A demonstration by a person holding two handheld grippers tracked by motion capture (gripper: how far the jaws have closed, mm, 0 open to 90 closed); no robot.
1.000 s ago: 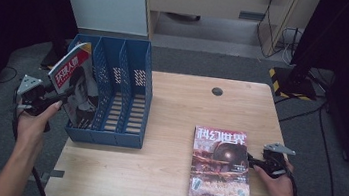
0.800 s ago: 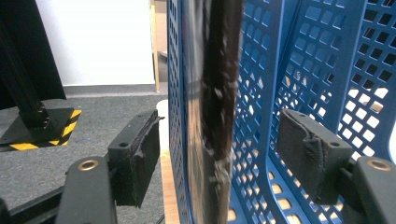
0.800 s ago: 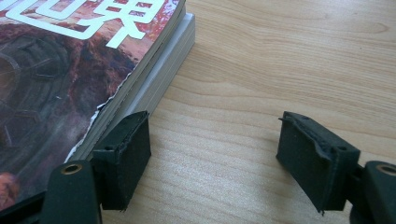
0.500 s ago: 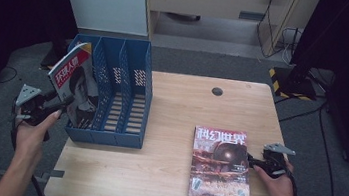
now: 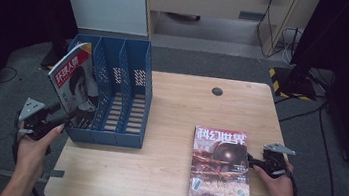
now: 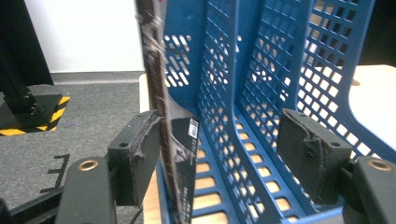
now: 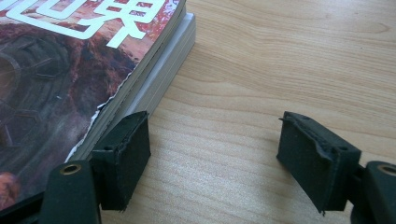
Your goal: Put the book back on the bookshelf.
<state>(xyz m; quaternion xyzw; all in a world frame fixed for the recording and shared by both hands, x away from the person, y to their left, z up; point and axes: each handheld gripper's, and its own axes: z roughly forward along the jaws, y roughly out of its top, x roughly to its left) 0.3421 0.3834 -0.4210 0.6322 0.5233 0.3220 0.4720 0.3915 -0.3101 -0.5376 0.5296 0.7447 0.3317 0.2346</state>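
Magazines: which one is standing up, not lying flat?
The red-and-white magazine stands tilted in the blue file rack's leftmost slot. The other magazine lies flat on the table.

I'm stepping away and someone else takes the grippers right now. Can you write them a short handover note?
Left gripper: jaws open; the red-covered magazine stands tilted in the leftmost slot of the blue file rack, one pad beside it, no grip.
Right gripper: jaws open, resting on the wooden table at the right edge of the stack of magazines, holding nothing.
Done: one magazine is in the rack.
Left: probably file the stack lying flat on the table; the other two slots look free.
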